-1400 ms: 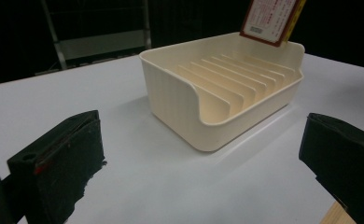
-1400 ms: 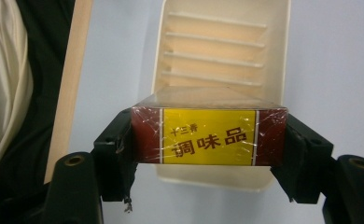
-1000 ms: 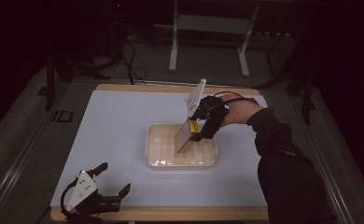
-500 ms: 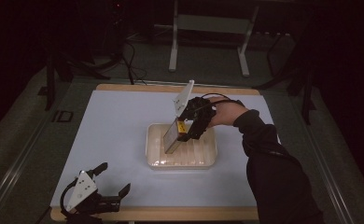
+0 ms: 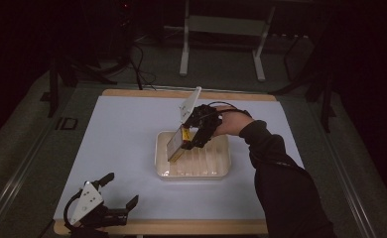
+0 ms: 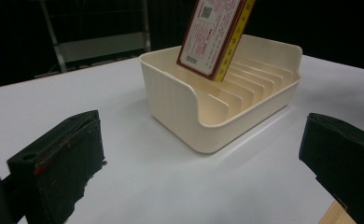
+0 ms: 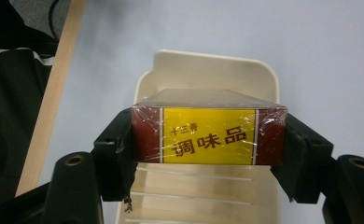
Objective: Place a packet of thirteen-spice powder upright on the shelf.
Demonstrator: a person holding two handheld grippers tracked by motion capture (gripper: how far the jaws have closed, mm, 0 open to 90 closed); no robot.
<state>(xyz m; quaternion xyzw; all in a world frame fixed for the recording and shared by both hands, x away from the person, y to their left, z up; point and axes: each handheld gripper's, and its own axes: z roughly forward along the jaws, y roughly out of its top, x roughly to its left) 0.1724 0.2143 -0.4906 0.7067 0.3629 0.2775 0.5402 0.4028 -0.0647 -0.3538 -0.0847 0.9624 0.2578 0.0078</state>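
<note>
Red-and-yellow shrink-wrapped box (image 7: 208, 135), centre of frame, is clamped across its narrow end by my right gripper (image 5: 194, 133), tilted with its long axis running down and left so the lower end dips into the cream slotted tray (image 6: 171, 93) at mid-table. To seat it well, I judge I should square the box with one slot between the ribs, lower until the bottom edge rests, then let go. My left gripper (image 5: 97, 206) lies unused at lower left, jaws spread.

Right gripper (image 5: 187, 140) carried box (image 5: 175, 144) leftward, lower, toward left end of rack (image 5: 216, 171).
</note>
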